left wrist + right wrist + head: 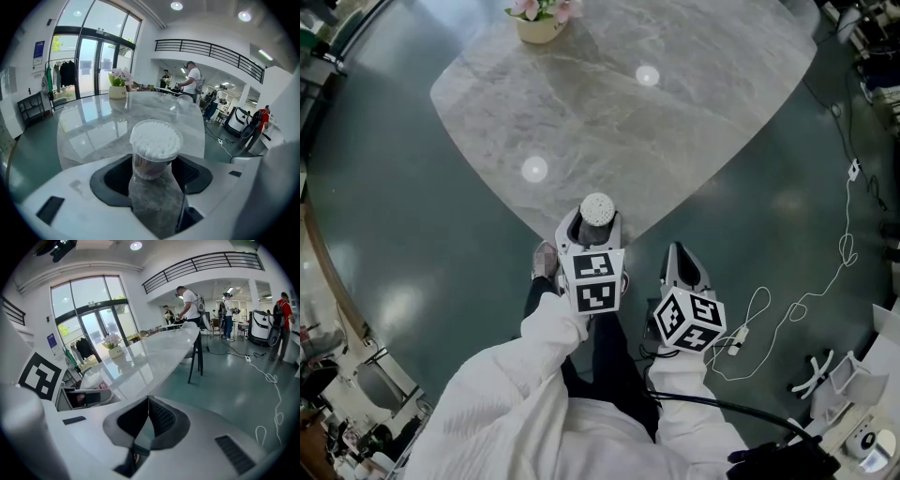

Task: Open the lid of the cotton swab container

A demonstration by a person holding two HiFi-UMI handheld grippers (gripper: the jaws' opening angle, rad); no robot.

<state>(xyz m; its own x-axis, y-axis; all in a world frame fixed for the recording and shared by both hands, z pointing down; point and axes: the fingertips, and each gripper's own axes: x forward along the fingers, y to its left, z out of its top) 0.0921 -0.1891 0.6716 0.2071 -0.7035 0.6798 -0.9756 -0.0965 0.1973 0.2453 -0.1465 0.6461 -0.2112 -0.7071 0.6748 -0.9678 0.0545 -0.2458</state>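
The cotton swab container (597,209) is a small clear round tub packed with white swabs, standing upright at the near corner of the marble table (675,103). My left gripper (594,228) is shut on its sides. In the left gripper view the container (155,145) sits between the two black pads (114,176), its clear lid on top. My right gripper (679,257) hangs off the table's edge to the right of the left one, over the floor. Its jaws (148,417) are shut with nothing between them.
A pot of pink flowers (540,19) stands at the table's far side. White cables (787,309) lie on the floor at the right. Several people (191,79) stand in the room beyond the table. A dark chair (196,357) stands beside the table.
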